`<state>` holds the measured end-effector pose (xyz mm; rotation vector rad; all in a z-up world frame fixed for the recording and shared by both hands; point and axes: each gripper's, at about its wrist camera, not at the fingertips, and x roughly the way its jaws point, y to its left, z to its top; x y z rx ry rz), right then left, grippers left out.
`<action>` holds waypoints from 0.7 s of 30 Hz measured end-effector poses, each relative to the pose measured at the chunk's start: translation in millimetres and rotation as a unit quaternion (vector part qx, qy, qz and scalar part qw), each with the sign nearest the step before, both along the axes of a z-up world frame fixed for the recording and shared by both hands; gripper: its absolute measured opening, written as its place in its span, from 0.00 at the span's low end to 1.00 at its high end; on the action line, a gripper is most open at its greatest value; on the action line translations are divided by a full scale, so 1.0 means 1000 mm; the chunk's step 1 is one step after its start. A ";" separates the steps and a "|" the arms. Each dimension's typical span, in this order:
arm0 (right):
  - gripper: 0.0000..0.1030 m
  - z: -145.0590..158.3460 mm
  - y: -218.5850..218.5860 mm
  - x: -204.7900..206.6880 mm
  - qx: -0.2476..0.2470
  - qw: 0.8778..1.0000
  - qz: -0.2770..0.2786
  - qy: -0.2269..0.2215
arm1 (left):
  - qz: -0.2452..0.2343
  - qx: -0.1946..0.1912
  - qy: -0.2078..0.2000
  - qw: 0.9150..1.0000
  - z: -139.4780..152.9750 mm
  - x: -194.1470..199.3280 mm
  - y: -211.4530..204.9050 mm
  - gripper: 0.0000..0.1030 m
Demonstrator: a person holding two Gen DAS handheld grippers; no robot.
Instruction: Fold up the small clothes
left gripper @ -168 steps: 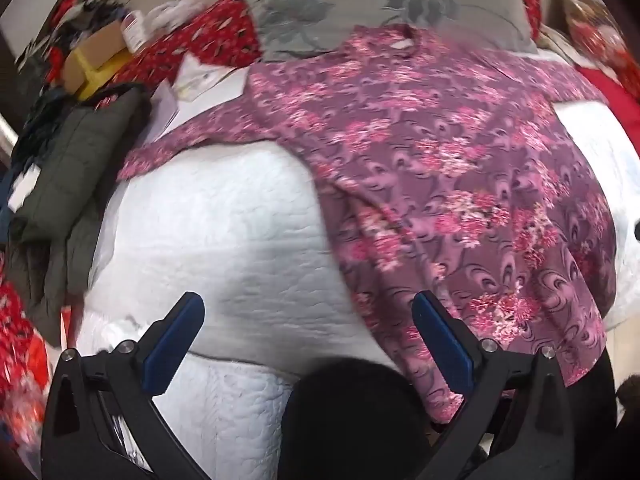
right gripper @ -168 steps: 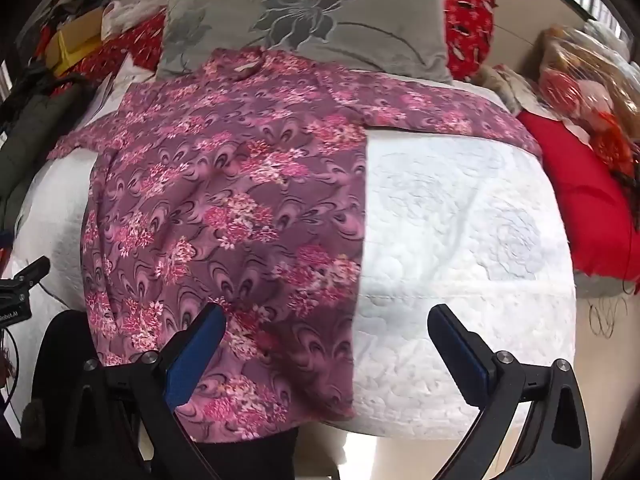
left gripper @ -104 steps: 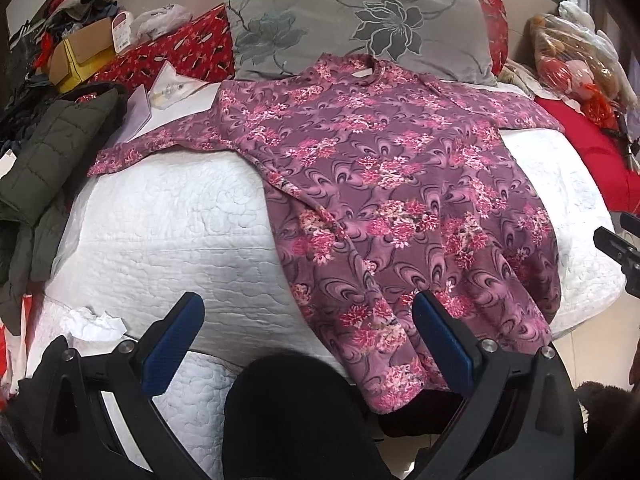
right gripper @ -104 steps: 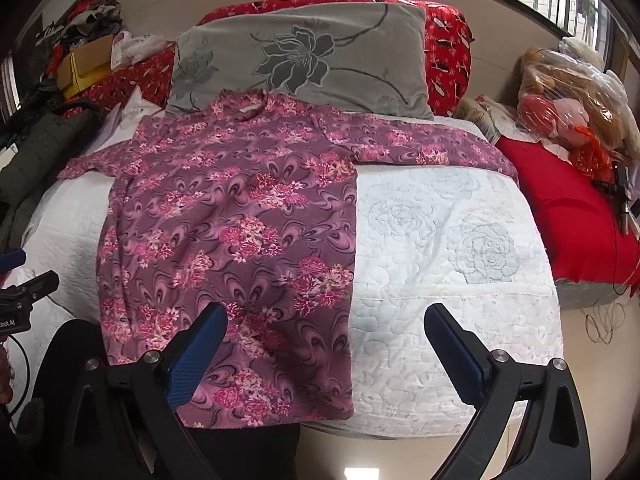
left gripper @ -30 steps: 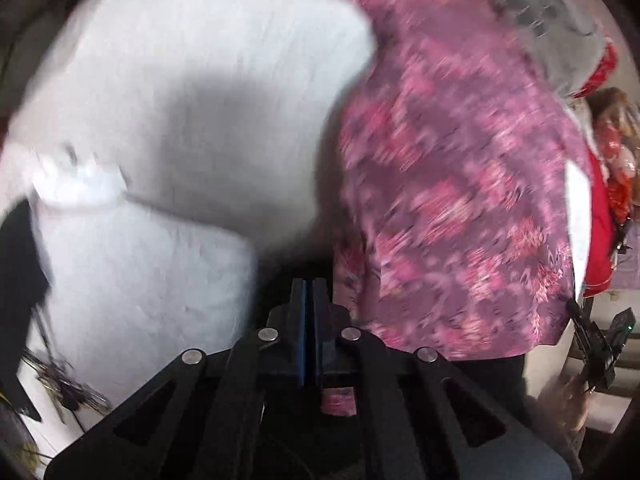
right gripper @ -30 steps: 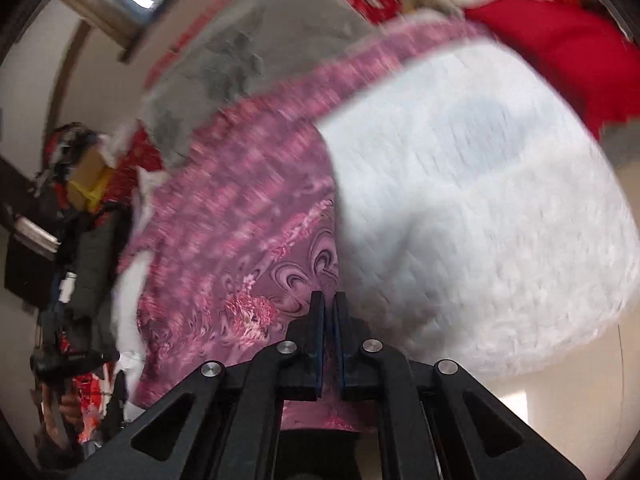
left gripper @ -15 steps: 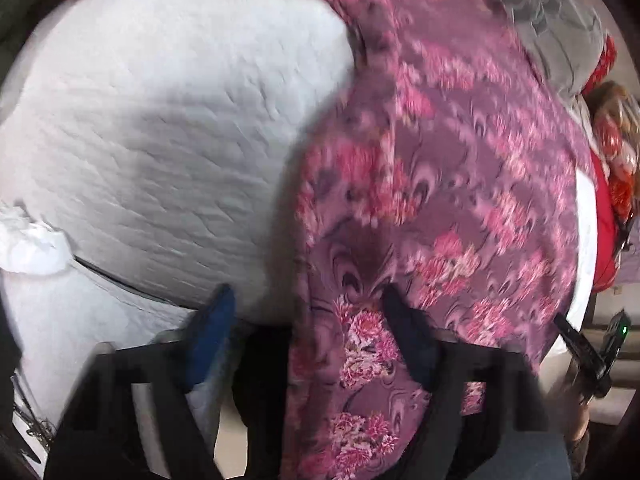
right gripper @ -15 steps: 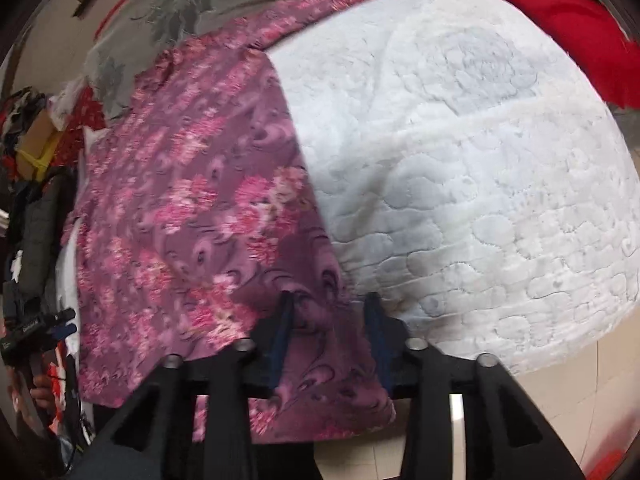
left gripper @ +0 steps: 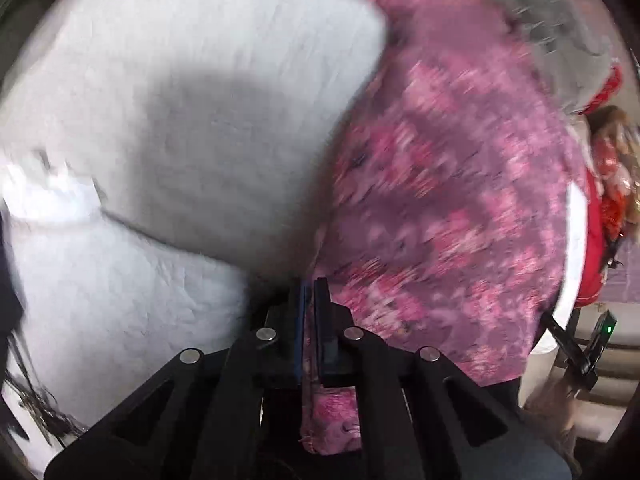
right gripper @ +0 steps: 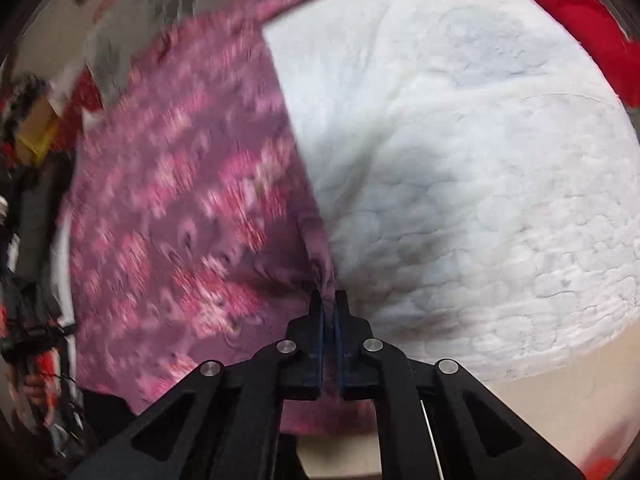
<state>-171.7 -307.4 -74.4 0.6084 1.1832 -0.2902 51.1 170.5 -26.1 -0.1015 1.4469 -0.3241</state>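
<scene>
On the white quilted bed (right gripper: 460, 160) lies the floral purple garment (right gripper: 180, 200), its near hem hanging over the edge. The left gripper (left gripper: 308, 292) is clamped on the hem's left corner. The right gripper (right gripper: 329, 300), whose jaws have just been closing, pinches the right corner.

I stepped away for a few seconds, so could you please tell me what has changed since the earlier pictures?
Both grippers dropped to the floral shirt and just closed on its hem: the left gripper on the left corner, the right gripper on the right edge. The shirt still lies spread on the white quilt.
</scene>
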 end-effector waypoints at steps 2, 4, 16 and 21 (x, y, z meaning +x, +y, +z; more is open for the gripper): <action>0.10 0.025 0.000 0.008 -0.029 0.999 0.007 -0.028 | -0.016 -0.010 -0.057 0.998 0.032 0.005 -0.010 0.03; 0.12 0.052 -0.004 0.021 -0.033 0.995 0.015 -0.090 | -0.040 -0.018 -0.104 0.994 0.060 0.018 -0.034 0.13; 0.21 0.046 -0.059 0.115 0.018 0.990 -0.003 -0.137 | -0.111 0.104 -0.156 0.976 -0.002 0.084 -0.184 0.59; 0.46 0.061 -0.228 0.085 0.028 0.952 -0.237 -0.191 | -0.116 0.097 -0.134 0.979 -0.022 0.090 -0.194 0.62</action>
